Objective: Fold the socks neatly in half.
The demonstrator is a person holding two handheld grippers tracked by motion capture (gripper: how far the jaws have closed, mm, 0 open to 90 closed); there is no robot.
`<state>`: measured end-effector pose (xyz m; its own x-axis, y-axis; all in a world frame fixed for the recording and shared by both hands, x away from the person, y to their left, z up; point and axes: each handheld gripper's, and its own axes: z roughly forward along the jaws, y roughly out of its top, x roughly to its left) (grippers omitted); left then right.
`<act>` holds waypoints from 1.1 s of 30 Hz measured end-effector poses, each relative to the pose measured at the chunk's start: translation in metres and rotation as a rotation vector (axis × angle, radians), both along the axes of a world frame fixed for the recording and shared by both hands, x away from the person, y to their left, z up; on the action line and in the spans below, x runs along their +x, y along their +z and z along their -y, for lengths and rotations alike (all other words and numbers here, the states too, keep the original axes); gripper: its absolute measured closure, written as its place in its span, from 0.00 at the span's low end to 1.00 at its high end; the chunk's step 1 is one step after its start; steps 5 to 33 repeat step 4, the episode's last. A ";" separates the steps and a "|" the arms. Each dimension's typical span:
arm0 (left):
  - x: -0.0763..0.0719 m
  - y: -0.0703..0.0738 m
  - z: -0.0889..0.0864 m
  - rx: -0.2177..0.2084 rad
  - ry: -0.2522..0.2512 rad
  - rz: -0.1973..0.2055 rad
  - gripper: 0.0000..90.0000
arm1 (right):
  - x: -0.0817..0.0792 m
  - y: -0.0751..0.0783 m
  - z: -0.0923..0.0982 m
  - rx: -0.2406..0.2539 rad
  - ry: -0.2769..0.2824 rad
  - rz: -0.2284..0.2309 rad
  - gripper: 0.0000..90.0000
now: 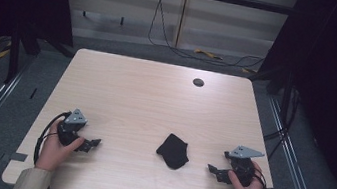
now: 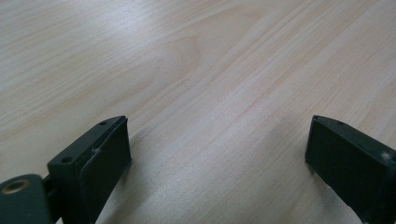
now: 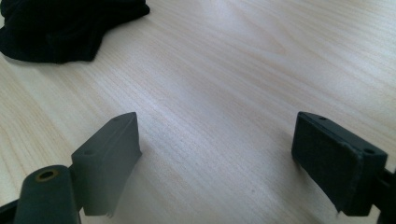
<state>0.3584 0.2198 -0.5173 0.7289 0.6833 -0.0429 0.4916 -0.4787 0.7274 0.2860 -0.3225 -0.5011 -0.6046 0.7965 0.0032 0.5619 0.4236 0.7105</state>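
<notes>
The light wooden tabletop (image 1: 155, 102) carries a round dark grommet hole (image 1: 198, 82) near its far right edge. Toward the near edge, a little right of centre, lies a crumpled black cloth (image 1: 173, 151), flat on the wood and touched by neither claw; it sits between the two hands, nearer the right one. The left claw (image 1: 90, 144) rests low at the near left, pointing inward toward the cloth, well apart from it; its jaws stand wide with only bare wood between them. The right claw (image 1: 213, 172) rests at the near right, pointing inward too, jaws spread wide and holding nothing; the right gripper view has the cloth beyond its left jaw.
</notes>
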 end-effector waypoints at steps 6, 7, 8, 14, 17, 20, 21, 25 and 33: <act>0.000 0.000 0.000 0.001 0.001 0.000 0.07 | 0.000 0.000 0.000 0.000 -0.001 -0.001 0.16; 0.000 0.000 0.000 0.001 0.001 0.000 0.07 | 0.000 0.000 0.000 0.000 -0.001 -0.001 0.16; 0.000 0.000 0.000 0.001 0.001 0.000 0.07 | 0.000 0.000 0.000 0.000 -0.001 -0.001 0.16; 0.000 0.000 0.000 0.001 0.001 0.000 0.07 | 0.000 0.000 0.000 0.000 -0.001 -0.001 0.16; 0.000 0.000 0.000 0.001 0.001 0.000 0.07 | 0.000 0.000 0.000 0.000 -0.001 -0.001 0.16; 0.000 0.000 0.000 0.001 0.001 0.000 0.07 | 0.000 0.000 0.000 0.000 -0.001 -0.001 0.16; 0.000 0.000 0.000 0.001 0.001 0.000 0.07 | 0.000 0.000 0.000 0.000 -0.001 -0.001 0.16; 0.000 0.000 0.000 0.001 0.001 0.000 0.07 | 0.000 0.000 0.000 0.000 -0.001 -0.001 0.16; 0.000 0.000 0.000 0.001 0.001 0.000 0.07 | 0.000 0.000 0.000 0.000 -0.001 -0.001 0.16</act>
